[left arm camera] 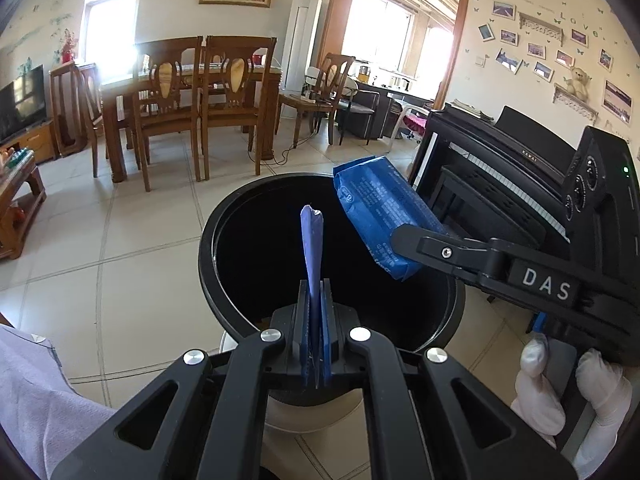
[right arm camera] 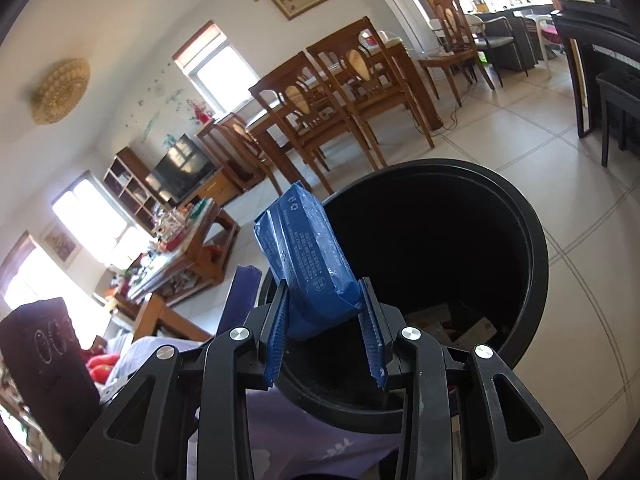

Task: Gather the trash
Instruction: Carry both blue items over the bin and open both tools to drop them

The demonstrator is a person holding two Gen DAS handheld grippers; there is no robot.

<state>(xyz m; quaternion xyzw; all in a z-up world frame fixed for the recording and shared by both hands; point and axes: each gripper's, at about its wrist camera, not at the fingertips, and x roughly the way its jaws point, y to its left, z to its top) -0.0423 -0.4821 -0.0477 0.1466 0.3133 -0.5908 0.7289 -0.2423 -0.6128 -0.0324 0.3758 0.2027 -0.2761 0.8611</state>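
A round black trash bin (left arm camera: pixel 208 256) stands open on the tiled floor, with some paper trash at its bottom (right arm camera: pixel 444 320). My left gripper (left arm camera: pixel 316 284) is shut on a thin flat purple-blue wrapper (left arm camera: pixel 312 240) that stands upright over the bin's mouth. My right gripper (right arm camera: pixel 326 288) is shut on a blue plastic packet (right arm camera: pixel 308 248) and holds it over the bin's near rim (right arm camera: pixel 536 248). In the left wrist view the right gripper (left arm camera: pixel 404 240) comes in from the right with the packet (left arm camera: pixel 380 208) above the bin's right side.
A wooden dining table with chairs (left arm camera: pixel 188 92) stands behind the bin. A black piano (left arm camera: pixel 500 168) is on the right. A cluttered coffee table (right arm camera: pixel 180 252) and a TV (right arm camera: pixel 180 168) are on the left. Lilac fabric (left arm camera: pixel 36 392) lies close at the lower left.
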